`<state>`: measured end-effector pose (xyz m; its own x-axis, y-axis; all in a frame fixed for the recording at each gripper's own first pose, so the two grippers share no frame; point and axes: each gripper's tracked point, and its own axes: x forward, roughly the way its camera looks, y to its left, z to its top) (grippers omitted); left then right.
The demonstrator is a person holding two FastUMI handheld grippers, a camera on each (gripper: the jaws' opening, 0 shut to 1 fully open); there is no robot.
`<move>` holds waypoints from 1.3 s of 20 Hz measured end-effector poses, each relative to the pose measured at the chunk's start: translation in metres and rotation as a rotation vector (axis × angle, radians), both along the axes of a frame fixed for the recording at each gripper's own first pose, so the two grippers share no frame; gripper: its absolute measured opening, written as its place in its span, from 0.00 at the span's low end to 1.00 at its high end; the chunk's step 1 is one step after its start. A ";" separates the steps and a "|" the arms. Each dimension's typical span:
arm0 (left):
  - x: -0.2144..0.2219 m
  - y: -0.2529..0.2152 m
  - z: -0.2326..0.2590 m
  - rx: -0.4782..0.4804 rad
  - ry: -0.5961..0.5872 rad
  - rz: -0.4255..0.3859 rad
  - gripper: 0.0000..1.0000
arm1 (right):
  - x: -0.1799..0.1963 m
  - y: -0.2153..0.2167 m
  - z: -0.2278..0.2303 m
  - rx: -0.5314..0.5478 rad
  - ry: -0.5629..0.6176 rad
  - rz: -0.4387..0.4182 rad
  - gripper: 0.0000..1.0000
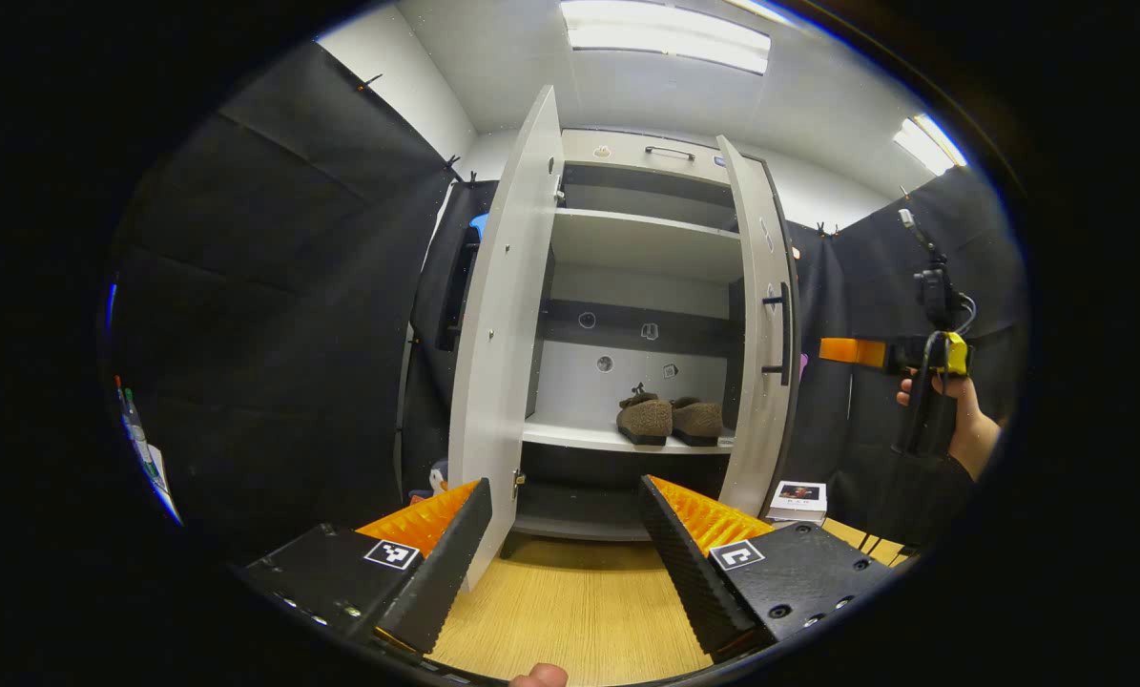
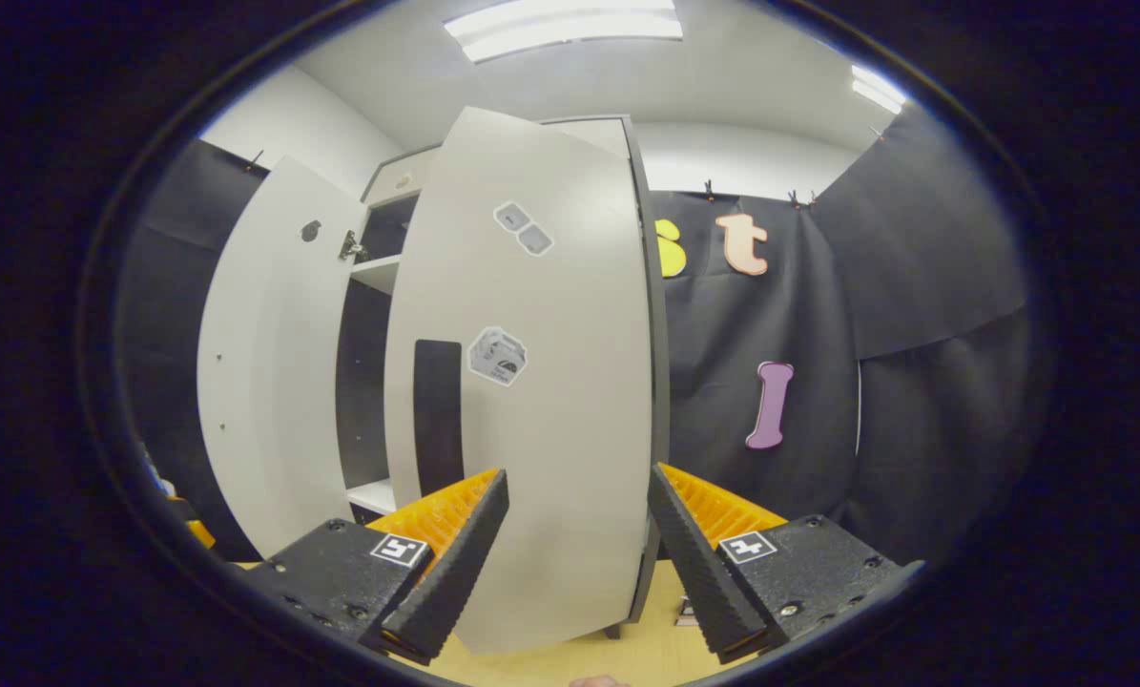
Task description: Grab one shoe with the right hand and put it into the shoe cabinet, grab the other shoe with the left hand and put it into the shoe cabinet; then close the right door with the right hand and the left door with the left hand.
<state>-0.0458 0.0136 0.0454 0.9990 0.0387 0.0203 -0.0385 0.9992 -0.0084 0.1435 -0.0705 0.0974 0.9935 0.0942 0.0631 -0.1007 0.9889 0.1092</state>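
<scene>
Your left gripper [image 1: 565, 534] faces the shoe cabinet [image 1: 627, 334] head on, fingers spread wide with nothing between them, held low over the wooden floor [image 1: 579, 611] in front of the cabinet. From the left gripper view you can see inside: both shoes [image 1: 670, 420] sit side by side, touching, on the lower shelf [image 1: 570, 437], toward the right side of the cabinet. The left door [image 1: 507, 324] stands swung out toward you, and the right door [image 1: 765, 334] is also open, its dark handle [image 1: 781, 334] on the outer face. A small box [image 1: 798, 498] rests on the floor just beside the cabinet's right foot.

That same view shows your right hand [image 1: 951, 420] well to the right of the cabinet, raised to about the level of the right door's handle, gripping its tool upright with the fingers pointing toward the door.

The right gripper view gives you the outer face of the right door [image 2: 531, 401] close up, with stickers [image 2: 498, 355] on it, and the shoes are hidden behind it. Your right gripper [image 2: 579, 563] is wide open and empty, straddling the door's lower part in the picture; whether it touches the door, you cannot tell.
</scene>
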 end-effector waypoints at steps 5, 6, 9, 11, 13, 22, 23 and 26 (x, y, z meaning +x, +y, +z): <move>0.010 -0.015 0.012 -0.045 0.002 -0.055 0.95 | -0.061 0.017 -0.044 0.002 0.015 -0.054 0.96; 0.012 -0.014 0.014 -0.046 0.000 -0.058 0.95 | -0.072 0.020 -0.058 -0.002 0.029 -0.066 0.96; 0.021 -0.014 0.020 -0.037 -0.017 -0.055 0.95 | -0.100 0.024 -0.102 -0.030 0.066 -0.125 0.96; 0.022 -0.017 0.020 -0.041 -0.015 -0.058 0.95 | -0.117 0.032 -0.131 -0.035 0.114 -0.143 0.96; 0.022 -0.021 0.026 -0.053 -0.032 -0.071 0.95 | -0.131 0.044 -0.149 -0.033 0.152 -0.133 0.96; 0.039 0.076 0.106 -0.058 -0.161 0.074 0.99 | -0.142 0.057 -0.166 -0.006 0.212 -0.111 0.96; 0.043 0.094 0.116 -0.060 -0.182 0.100 0.99 | -0.140 0.058 -0.166 -0.002 0.217 -0.103 0.96; 0.061 0.145 0.134 -0.081 -0.235 0.160 0.94 | -0.137 0.059 -0.164 -0.020 0.213 -0.099 0.96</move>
<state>0.0147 0.1584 0.1797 0.9484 0.2060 0.2412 -0.1827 0.9764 -0.1155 0.0070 -0.0119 -0.0666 0.9887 -0.0055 -0.1498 0.0204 0.9950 0.0977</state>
